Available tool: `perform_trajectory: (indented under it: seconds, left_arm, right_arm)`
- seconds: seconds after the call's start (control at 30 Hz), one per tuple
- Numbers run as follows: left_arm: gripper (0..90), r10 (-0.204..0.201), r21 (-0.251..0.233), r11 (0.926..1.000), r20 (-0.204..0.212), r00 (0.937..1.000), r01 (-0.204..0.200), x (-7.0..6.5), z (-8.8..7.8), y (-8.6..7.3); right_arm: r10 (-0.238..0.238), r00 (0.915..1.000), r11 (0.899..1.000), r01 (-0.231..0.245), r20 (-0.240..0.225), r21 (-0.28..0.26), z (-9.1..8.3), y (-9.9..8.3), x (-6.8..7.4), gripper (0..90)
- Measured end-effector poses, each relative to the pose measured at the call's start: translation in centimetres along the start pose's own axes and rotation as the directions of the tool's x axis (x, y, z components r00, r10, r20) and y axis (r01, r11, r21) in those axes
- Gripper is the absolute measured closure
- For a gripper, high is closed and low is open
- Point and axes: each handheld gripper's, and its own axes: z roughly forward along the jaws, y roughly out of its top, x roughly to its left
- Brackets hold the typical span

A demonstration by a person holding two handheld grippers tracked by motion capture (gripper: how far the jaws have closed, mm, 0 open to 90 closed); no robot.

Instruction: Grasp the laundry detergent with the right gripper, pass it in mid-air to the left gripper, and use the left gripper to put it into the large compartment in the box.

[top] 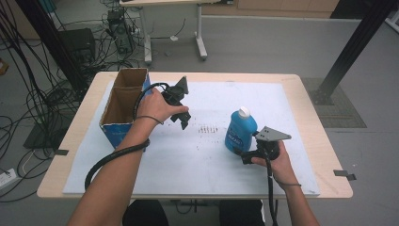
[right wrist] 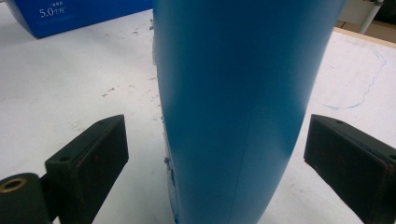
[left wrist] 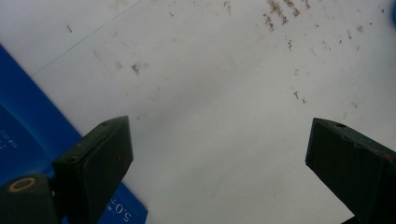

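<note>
A blue bottle with a white cap stands upright on the white mat, right of centre. My right gripper is at its near side, low down. In the right gripper view the bottle stands between the two black jaws of the right gripper. A small gap shows on each side, so the pads do not press on it. My left gripper hovers over the mat beside an open cardboard box. In the left gripper view the left gripper is wide open with nothing but mat between its jaws.
The box has blue printed sides and stands at the mat's left edge; its blue side is also in the right gripper view. Brown specks mark the mat's middle. The wooden table has floor, cables and frame posts around it.
</note>
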Motion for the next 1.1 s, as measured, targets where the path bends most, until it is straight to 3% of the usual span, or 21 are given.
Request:
perform_trajectory:
  seconds: [0.33,1.1]
  left_arm:
    - [7.9,0.004,0.000,1.0000,0.003,1.0000,-0.004,-0.09,0.13,0.00]
    - [7.9,0.002,0.000,1.0000,0.005,1.0000,-0.002,0.19,0.27,0.02]
  right_arm:
    - [0.000,1.0000,1.000,0.000,-0.008,0.001,0.17,-0.01,-0.12,12.6]
    - [0.009,0.9998,1.000,-0.010,-0.015,-0.020,0.95,0.01,-0.19,14.7]
